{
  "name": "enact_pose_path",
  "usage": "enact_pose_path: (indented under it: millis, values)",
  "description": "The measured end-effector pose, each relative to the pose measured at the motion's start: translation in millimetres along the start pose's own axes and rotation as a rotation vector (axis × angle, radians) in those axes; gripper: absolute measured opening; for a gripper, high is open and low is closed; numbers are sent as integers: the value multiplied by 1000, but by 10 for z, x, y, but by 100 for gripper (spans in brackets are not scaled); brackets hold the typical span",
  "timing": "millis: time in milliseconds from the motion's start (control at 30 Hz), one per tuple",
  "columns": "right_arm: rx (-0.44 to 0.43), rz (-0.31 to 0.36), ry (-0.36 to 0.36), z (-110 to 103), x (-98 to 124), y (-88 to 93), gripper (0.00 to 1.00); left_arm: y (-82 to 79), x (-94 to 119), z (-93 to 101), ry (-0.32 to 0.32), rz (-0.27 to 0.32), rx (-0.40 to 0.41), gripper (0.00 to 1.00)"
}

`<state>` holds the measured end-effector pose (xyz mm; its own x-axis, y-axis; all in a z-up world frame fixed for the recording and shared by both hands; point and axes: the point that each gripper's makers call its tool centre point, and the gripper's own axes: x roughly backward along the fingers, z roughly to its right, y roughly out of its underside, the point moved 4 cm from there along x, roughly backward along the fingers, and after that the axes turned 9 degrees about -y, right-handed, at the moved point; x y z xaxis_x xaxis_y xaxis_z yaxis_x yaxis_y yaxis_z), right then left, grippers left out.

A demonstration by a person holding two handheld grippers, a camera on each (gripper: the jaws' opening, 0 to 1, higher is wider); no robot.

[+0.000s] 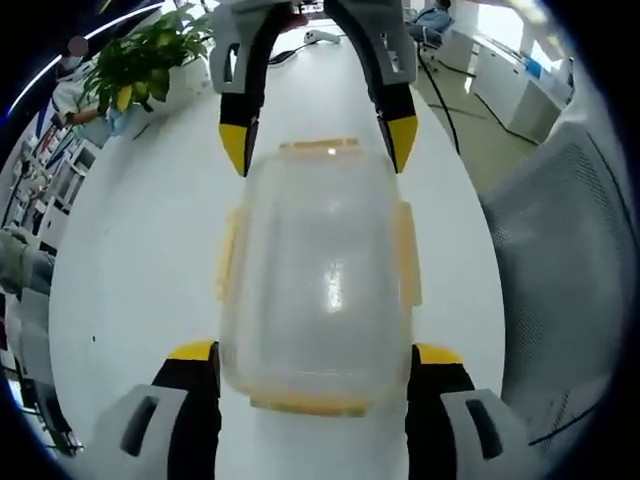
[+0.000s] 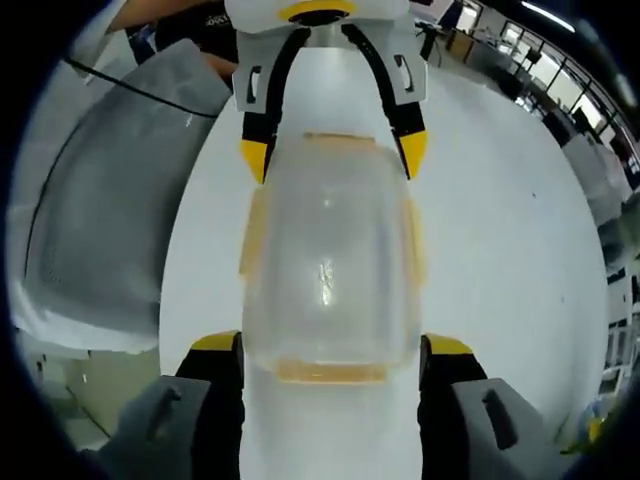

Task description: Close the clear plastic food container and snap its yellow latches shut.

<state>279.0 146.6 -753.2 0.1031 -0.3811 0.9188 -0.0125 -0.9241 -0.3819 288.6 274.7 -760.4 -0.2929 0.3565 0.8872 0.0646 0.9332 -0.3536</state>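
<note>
Biggest thing here is the white table (image 1: 150, 230), and the container (image 1: 318, 270) sits flat on it, so I'll place everything off the container. It's clear plastic with the lid (image 2: 325, 260) already resting on top, and yellow latches (image 1: 408, 255) on all four sides that look like they're not snapped down yet, though the fisheye blur makes that hard to swear to. A grey chair (image 1: 570, 260) stands off to one side of the container and a leafy plant (image 1: 150, 60) sits well beyond its far corner. The left gripper (image 1: 315, 365) straddles one end of the container, jaws spread wide with the box between them, not pinching anything. The right gripper (image 2: 330, 355) does the same at the opposite end, also wide and empty, and each one shows up at the far end of the container in the other's view. My take on doing this bit well: first make sure the lid is seated square on the rim all round, then steady the box with one gripper while the other presses a latch (image 2: 330, 372) down. I'd do opposite latches in pairs so the lid doesn't rock up. Push on the middle of each flap, since a corner push probably just twists it.
</note>
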Motion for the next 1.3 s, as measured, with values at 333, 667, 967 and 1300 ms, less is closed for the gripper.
enact_pose_path:
  millis: [333,667,967,1300]
  values:
    - [8,7,-2,-41,-157,-365,68,386,163,20,4,-8,1,73]
    - [6,-20,-2,-90,-296,-677,68,692,307,76,9,13,8,73]
    - [25,-49,20,-58,-387,-932,67,965,413,71,1,30,32,73]
    - [9,-63,23,-13,-396,-964,67,1013,412,11,4,75,30,73]
